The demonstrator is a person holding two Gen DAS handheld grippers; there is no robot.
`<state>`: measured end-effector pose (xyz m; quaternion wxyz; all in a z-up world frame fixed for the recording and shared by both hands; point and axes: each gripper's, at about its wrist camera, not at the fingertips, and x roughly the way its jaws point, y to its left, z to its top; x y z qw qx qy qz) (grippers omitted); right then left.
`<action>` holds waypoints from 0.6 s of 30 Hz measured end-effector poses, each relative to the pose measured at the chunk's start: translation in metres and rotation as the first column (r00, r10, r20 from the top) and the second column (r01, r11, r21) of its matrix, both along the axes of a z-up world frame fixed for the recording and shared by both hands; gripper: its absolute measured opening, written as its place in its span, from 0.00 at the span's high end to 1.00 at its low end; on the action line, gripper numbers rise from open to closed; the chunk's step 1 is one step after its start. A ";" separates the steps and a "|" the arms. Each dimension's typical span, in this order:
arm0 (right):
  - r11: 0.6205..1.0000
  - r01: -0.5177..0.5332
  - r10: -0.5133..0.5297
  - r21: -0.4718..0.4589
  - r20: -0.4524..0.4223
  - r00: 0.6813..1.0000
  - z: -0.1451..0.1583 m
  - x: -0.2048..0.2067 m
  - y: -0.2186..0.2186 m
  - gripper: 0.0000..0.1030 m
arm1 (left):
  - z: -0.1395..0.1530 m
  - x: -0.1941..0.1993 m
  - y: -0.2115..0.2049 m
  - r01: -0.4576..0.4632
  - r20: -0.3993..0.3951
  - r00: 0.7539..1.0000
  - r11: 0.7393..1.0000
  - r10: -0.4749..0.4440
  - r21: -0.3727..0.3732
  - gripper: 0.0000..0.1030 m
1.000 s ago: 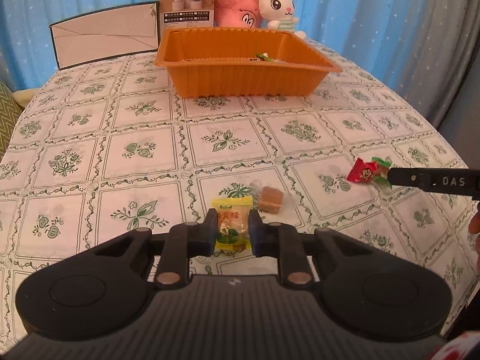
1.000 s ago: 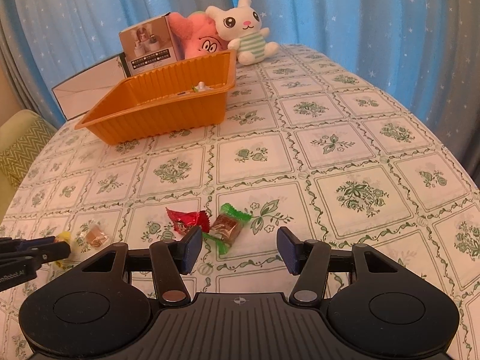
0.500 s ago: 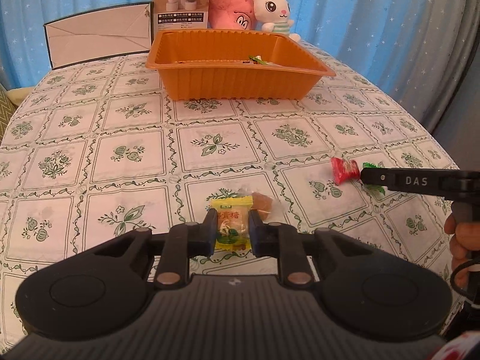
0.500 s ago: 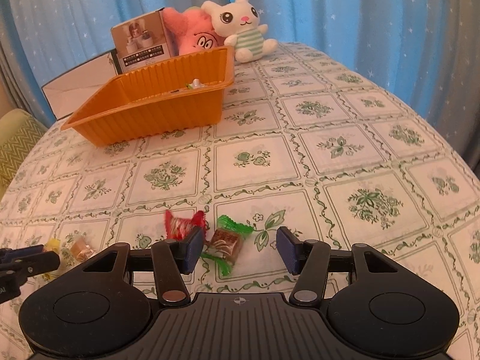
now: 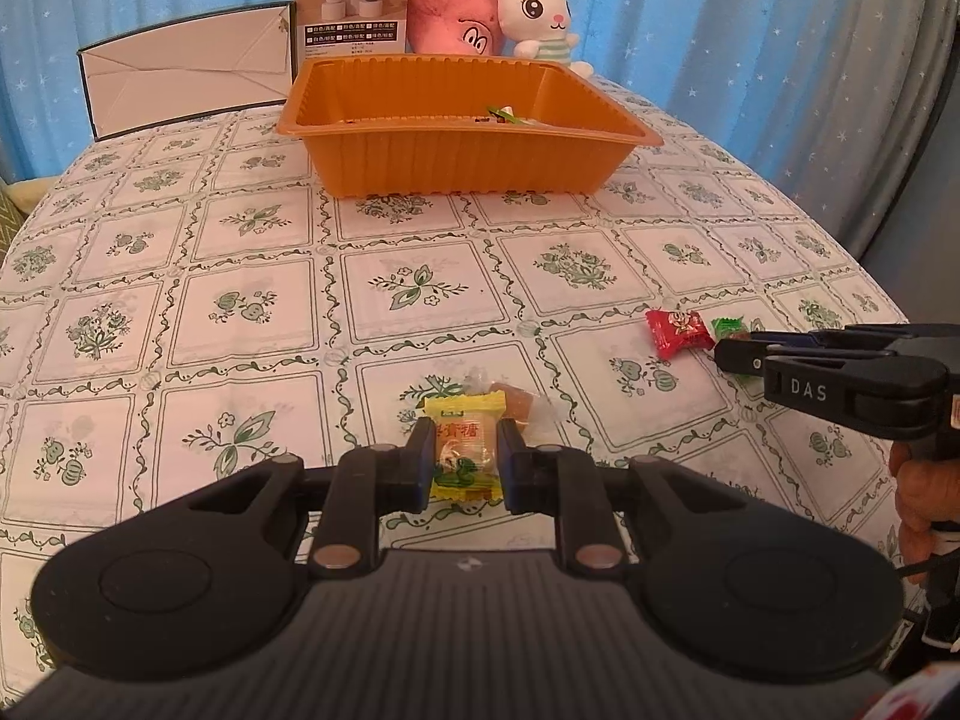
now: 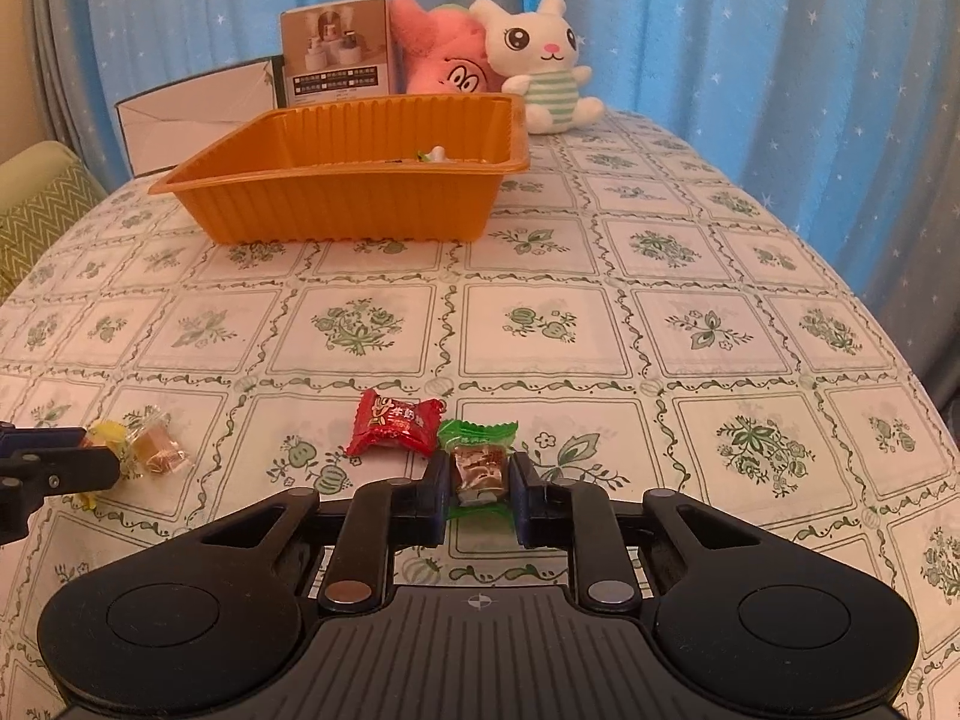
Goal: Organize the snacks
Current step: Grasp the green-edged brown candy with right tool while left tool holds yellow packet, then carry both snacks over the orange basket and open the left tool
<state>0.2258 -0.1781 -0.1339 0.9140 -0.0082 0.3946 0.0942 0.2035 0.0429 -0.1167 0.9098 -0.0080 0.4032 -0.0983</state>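
Snacks are mid-sort: both grippers are loaded at once! The left gripper (image 5: 465,463) pinches the yellow candy (image 5: 463,455) low over the tablecloth (image 5: 258,276), and the right gripper (image 6: 480,480) has just been closing, its pads now clamped on the green candy (image 6: 478,461). A few sweets already sit in the orange tray (image 6: 336,204) across the table. Left to collect, I'd say: the red candy (image 6: 393,423) and the clear-wrapped caramel (image 6: 157,449).
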 end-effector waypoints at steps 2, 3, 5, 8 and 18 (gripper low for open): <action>1.000 0.000 0.000 0.001 0.007 1.000 0.002 -0.001 0.000 0.80 | 0.002 0.000 0.000 -0.003 0.006 1.000 1.000 0.003 0.000 0.82; 1.000 0.001 -0.001 -0.002 0.013 1.000 0.003 -0.002 0.000 0.80 | 0.002 0.000 0.000 -0.004 0.009 1.000 1.000 0.004 -0.001 0.82; 1.000 0.002 -0.002 -0.002 0.028 1.000 0.007 -0.005 0.000 0.80 | 0.005 -0.001 0.000 -0.008 0.017 1.000 1.000 0.008 -0.001 0.82; 1.000 -0.002 0.002 -0.001 0.052 0.999 0.013 -0.008 0.000 0.80 | 0.009 -0.001 0.000 -0.014 0.030 0.999 1.000 0.014 -0.003 0.82; 0.995 -0.038 0.030 0.091 0.080 0.996 0.037 -0.010 -0.001 0.80 | 0.030 0.003 -0.004 -0.038 0.075 0.996 0.999 0.040 -0.024 0.82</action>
